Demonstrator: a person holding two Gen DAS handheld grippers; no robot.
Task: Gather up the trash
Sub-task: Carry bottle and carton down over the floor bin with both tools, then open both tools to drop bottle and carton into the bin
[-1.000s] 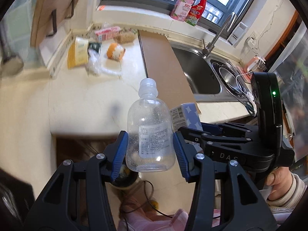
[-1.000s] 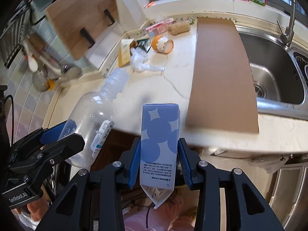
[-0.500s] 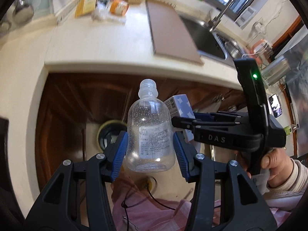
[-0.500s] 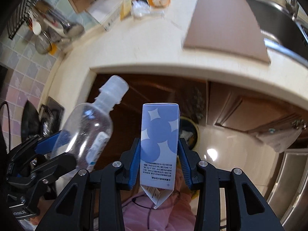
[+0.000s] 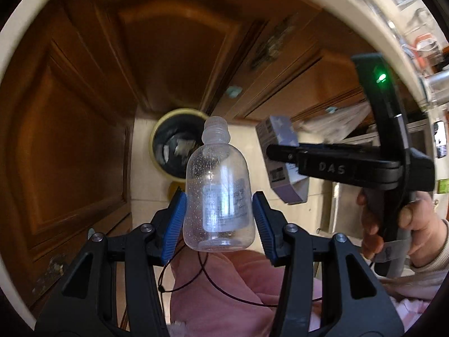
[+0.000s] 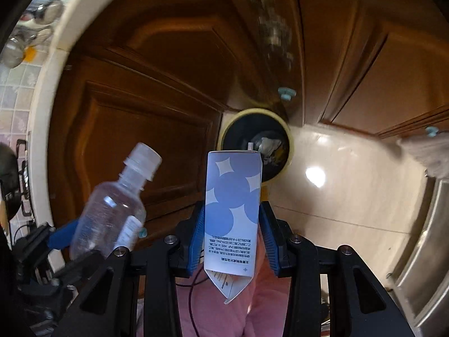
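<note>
Both grippers dropped from counter height to the floor bin (image 5: 174,143), left gripper (image 5: 219,210) clamped on the plastic bottle (image 5: 219,196), right gripper (image 6: 232,233) on the blue carton (image 6: 233,196), release next.

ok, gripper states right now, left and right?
Left gripper: shut on the clear plastic bottle.
Right gripper: shut on the blue-and-white paper carton.

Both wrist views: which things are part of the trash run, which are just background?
Job:
- clear bottle, in left gripper
- blue carton, in right gripper
- trash bin, on the floor

Background:
- wooden cabinet doors
- countertop edge
- floor tiles
</note>
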